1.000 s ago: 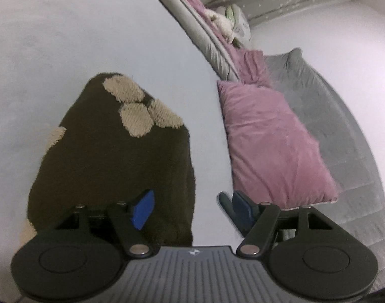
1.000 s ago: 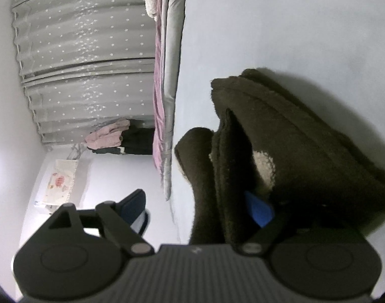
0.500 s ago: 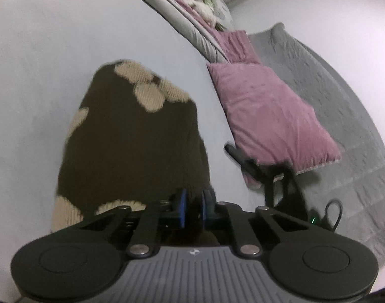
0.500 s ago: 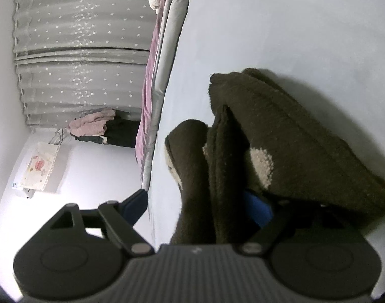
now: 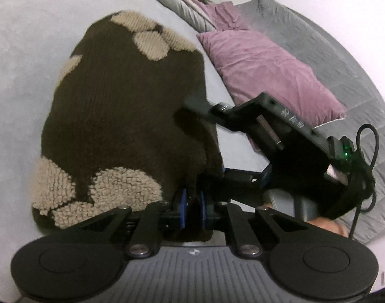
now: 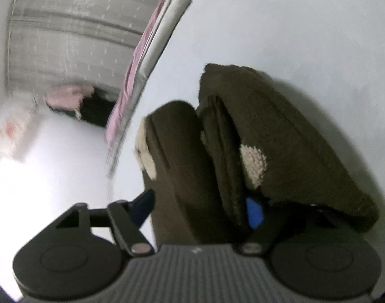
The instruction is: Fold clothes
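One brown fleece garment (image 5: 121, 116) lies on the sheet, two purple pillows (image 5: 265, 68) sit beside it, and two grippers show.

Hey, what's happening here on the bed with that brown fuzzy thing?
A person is folding a brown sweater with cream patches on a pale bed sheet, holding a two-finger gripper in each hand. The left gripper is shut on the sweater's near edge. The right gripper has folded layers of the sweater between its jaws, which are closing. A purple pillow lies alongside.
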`<state>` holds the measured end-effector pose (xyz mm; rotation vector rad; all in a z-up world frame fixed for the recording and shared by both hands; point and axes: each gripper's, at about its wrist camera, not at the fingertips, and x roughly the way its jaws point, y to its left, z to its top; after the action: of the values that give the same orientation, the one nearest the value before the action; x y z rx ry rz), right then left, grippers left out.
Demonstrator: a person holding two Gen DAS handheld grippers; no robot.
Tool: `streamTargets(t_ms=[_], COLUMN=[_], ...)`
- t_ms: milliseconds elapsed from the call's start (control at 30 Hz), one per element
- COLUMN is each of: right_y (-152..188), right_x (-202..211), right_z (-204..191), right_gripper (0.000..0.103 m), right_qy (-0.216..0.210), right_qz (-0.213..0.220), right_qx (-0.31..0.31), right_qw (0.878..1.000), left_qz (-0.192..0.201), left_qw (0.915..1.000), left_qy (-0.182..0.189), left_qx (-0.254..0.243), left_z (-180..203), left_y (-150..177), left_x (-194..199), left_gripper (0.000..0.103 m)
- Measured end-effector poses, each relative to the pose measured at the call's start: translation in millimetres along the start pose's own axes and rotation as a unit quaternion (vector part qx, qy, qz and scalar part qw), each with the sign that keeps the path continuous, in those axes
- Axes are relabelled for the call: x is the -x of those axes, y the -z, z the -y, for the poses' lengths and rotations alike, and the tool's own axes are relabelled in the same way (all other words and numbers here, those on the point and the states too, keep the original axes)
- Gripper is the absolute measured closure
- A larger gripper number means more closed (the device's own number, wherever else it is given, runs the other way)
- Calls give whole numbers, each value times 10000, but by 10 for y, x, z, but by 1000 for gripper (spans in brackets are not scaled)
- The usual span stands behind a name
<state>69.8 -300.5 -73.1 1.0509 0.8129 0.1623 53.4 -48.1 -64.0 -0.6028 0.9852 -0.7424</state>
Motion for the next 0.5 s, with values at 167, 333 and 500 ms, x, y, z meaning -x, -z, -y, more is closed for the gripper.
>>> streamTargets(t_ms=[167,333,500], right_y=[196,213,220], right_x=[-40,100,275], right_z=[-284,-393,-503], right_gripper=[63,72,74], right_qy=[526,256,-115], right_qz=[36,270,410], right_qx=[1068,1347,1619], right_qw=[9929,9902,9859], left_qz=[176,514,977], left_qw=[9998,9983,9951], left_qy=[85,165,143], left_qx=[-97,-205,-14], left_z=[-19,-6,-146], left_y=[-23,-103,-196], left_x=[216,464,591], left_gripper=[93,91,89])
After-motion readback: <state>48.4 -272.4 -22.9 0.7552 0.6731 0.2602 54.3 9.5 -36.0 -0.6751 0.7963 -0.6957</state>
